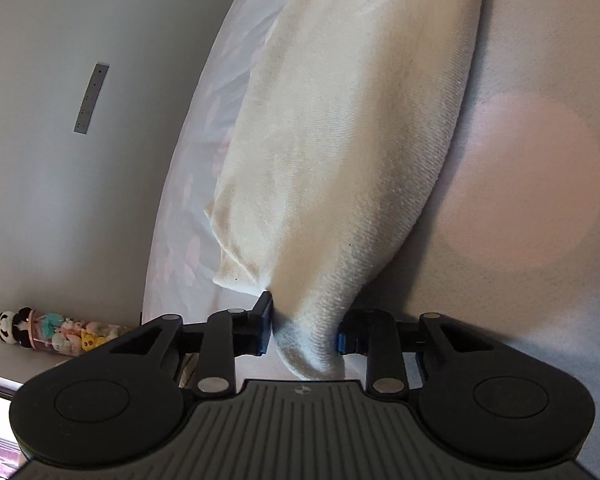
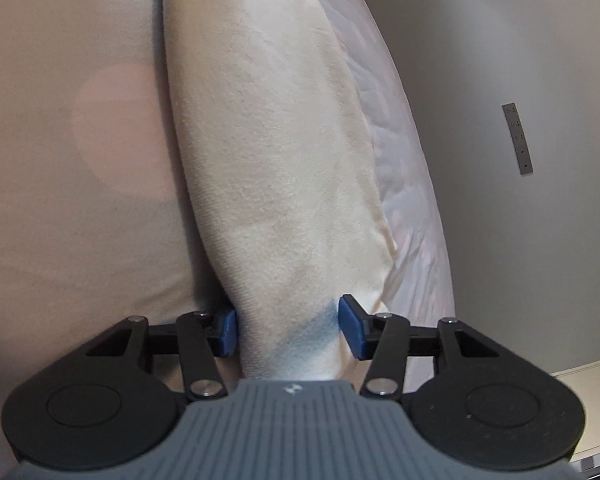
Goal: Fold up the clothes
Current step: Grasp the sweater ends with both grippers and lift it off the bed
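Cream garment (image 1: 340,140) lies on bedding (image 1: 540,60), no container visible.

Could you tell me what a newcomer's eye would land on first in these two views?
A cream, towel-like knitted cloth fills the middle of both views, bunched between each gripper's blue pads. The left gripper pinches it; the right gripper's pads look looser. Beneath lies a pale bedsheet with a big pink dot.

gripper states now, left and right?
Left gripper: shut on the cream cloth.
Right gripper: cloth lies between the jaws, but a gap shows at one pad; grip cannot be told.
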`<act>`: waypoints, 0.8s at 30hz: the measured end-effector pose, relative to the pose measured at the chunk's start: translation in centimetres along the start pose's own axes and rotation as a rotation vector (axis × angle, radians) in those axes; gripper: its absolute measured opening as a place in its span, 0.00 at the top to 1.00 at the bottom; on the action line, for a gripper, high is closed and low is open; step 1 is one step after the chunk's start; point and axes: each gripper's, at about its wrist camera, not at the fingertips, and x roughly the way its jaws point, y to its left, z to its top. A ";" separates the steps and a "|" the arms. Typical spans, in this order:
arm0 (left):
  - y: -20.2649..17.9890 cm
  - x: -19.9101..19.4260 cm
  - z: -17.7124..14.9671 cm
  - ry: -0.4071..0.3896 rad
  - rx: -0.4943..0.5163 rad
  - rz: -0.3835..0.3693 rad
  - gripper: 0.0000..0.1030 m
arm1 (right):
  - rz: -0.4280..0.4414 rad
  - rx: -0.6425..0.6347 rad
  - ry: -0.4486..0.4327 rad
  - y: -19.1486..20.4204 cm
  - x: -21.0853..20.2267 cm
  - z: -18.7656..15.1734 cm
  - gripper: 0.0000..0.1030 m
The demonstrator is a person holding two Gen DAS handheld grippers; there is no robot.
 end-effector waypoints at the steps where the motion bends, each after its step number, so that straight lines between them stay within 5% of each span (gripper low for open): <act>1: 0.1 0.1 0.1 0.002 -0.004 0.001 0.80 | -0.012 -0.020 0.002 0.1 0.3 0.1 0.63; 2: 0.6 -0.1 0.1 -0.001 -0.023 -0.013 0.81 | -0.012 -0.036 0.008 0.1 0.5 0.2 0.72; 7: 3.1 -1.7 0.0 -0.002 -0.005 -0.065 0.86 | 0.023 -0.017 0.003 -2.3 -0.5 0.0 0.85; 17: 5.9 -10.0 -1.3 -0.053 -0.004 -0.122 0.86 | 0.101 0.040 -0.003 -7.1 -8.7 -1.0 0.87; 24: 1.0 -16.6 -4.4 -0.080 0.081 -0.208 0.86 | 0.167 0.051 0.005 -2.4 -17.1 -3.4 0.87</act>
